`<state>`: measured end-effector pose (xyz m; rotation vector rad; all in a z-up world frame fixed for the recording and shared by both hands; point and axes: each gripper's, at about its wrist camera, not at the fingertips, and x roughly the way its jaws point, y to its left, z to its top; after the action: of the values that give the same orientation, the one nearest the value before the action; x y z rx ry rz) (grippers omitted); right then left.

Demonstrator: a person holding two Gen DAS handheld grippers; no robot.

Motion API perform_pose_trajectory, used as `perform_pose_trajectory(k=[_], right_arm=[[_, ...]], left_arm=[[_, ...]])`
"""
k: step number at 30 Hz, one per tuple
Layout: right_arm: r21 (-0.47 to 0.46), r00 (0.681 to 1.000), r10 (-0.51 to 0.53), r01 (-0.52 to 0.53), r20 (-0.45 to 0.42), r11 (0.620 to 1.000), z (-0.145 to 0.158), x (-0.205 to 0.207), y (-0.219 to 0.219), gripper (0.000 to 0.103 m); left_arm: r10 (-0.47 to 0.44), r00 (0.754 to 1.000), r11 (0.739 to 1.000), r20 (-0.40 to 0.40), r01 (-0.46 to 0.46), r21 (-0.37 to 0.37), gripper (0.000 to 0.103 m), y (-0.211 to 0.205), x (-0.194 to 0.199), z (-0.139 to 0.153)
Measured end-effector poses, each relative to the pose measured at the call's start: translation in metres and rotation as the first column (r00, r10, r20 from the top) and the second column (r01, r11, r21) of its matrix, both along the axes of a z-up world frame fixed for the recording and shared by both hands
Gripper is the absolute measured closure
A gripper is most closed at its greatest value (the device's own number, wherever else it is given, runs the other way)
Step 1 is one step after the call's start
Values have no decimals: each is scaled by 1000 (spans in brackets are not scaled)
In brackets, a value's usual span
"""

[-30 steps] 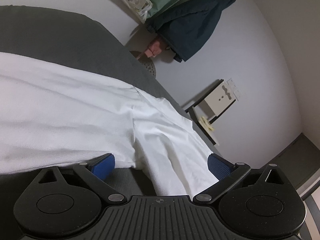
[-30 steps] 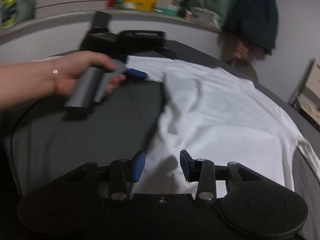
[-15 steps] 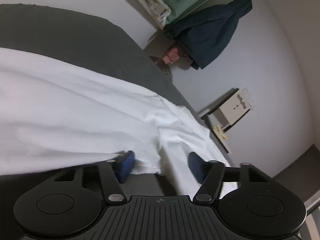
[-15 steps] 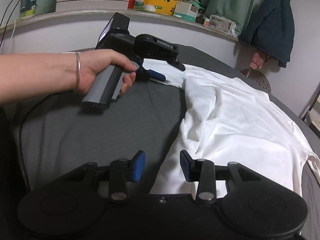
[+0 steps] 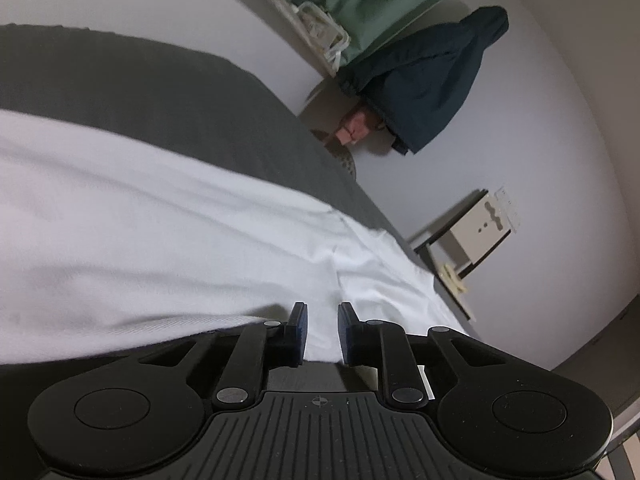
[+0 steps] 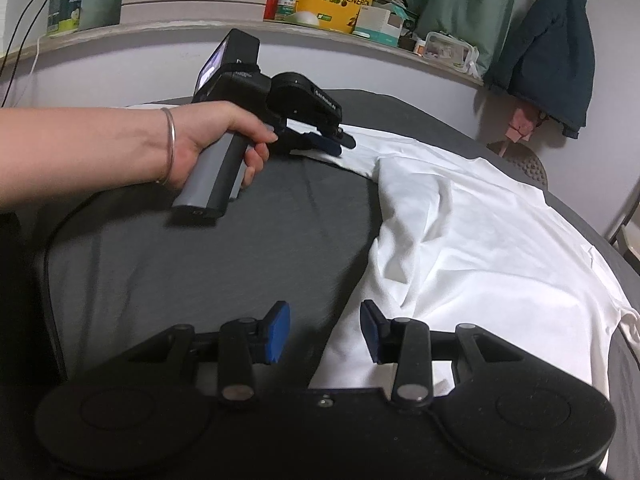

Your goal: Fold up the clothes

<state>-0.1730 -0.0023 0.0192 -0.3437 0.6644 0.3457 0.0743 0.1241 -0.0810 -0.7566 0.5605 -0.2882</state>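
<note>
A white shirt [image 5: 160, 240] lies spread over the grey bed [image 5: 160, 92]. My left gripper [image 5: 322, 332] is shut on the shirt's edge, a fold of white cloth pinched between its blue pads. The right wrist view shows this from the other side: a hand [image 6: 208, 140] holds the left gripper [image 6: 336, 144] at the shirt's [image 6: 480, 240] far corner. My right gripper [image 6: 324, 332] stands open low over the near edge of the shirt. Cloth lies under its right pad and the bare grey bed [image 6: 200, 260] under its left. Its pads press on nothing.
A wall ledge behind the bed carries a yellow box [image 6: 336, 4], a can [image 6: 64, 4] and other clutter. A dark blue jacket [image 6: 552, 48] hangs at the right by a green curtain. A small side table [image 5: 460, 240] stands beyond the bed's edge. A black cable [image 6: 52, 248] trails over the bed's left side.
The left gripper's jaws have gone from wide open to shut on the shirt's edge. The right gripper keeps the same opening and place.
</note>
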Motion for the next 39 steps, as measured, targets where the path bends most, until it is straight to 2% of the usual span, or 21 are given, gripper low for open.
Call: perform_pose_trajectory(k=[7, 17, 19, 20, 21, 22, 27, 30, 33, 35, 39], right_arm=[[-6, 1000, 11, -11, 2, 1000, -3, -1, 2, 61], [5, 1000, 5, -5, -4, 1000, -7, -1, 1, 58], [7, 1000, 5, -5, -2, 1000, -6, -1, 0, 57], [8, 1000, 4, -4, -1, 1000, -6, -2, 1, 57], [9, 1000, 4, -4, -1, 1000, -5, -2, 1, 56], [11, 1000, 3, -3, -1, 1000, -5, -2, 1, 56], [20, 1000, 1, -1, -5, 1000, -4, -3, 1, 55], [25, 1000, 1, -1, -6, 1000, -3, -4, 2, 54], [32, 1000, -1, 2, -9, 999, -2, -4, 1, 53], [40, 1000, -1, 1, -13, 999, -2, -4, 1, 53], [55, 1000, 2, -1, -22, 998, -2, -3, 0, 52]], left_arm=[[6, 1000, 1000, 6, -6, -4, 101, 4, 0, 2], [-11, 1000, 996, -11, 10, -88, 100, 2, 5, 6], [-17, 999, 995, -35, 13, -98, 90, 0, 6, 5], [-20, 999, 995, -47, 15, -104, 65, -2, 7, 4], [-17, 999, 994, -51, 11, -110, 46, -3, 6, 4], [-13, 999, 993, -52, 7, -117, 14, -5, 5, 3], [-48, 999, 991, -4, 48, -124, 12, -16, 3, 9], [-85, 996, 974, -14, 81, -210, 12, -18, 3, 3], [-119, 992, 934, -46, 96, -343, 12, -25, 4, -7], [-121, 988, 922, -92, 78, -380, 12, -33, 4, -12], [-91, 985, 935, -144, 35, -352, 13, -44, 1, -12]])
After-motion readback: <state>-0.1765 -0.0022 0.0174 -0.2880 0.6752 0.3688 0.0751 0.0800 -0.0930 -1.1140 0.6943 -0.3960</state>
